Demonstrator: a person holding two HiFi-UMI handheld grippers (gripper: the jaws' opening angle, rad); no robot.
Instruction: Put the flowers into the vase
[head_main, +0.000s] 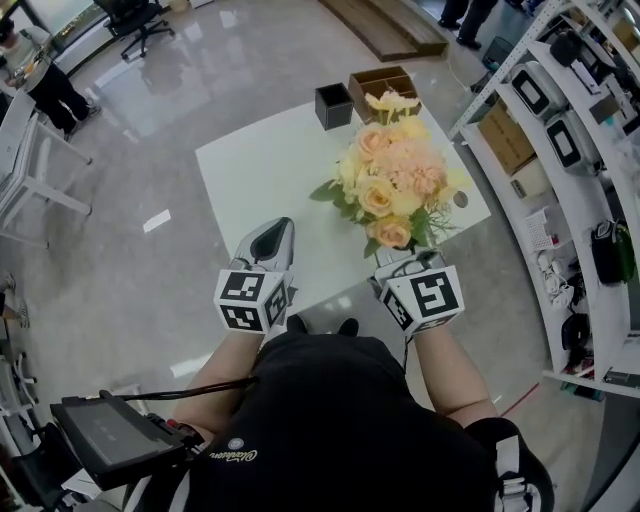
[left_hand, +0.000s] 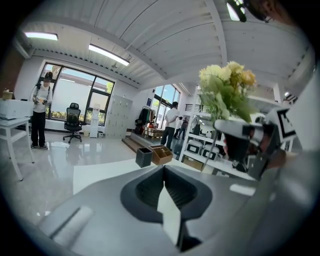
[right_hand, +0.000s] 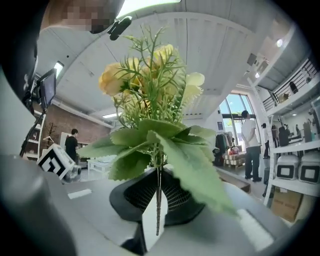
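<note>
the bouquet of yellow and peach flowers is clamped by its stems in the right gripper and held upright over the white table, presumably so the stems enter first. the left gripper is closed on nothing. a black square container stands well apart.

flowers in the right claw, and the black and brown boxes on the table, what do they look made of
Flowers: likely artificial, with fabric petals and matte plastic leaves; the stem in the right claw is a thin stiff rod.
Black box: smooth and matte, possibly plastic or leatherette; unclear.
Brown box: looks like wood or cardboard, with dividers.
</note>
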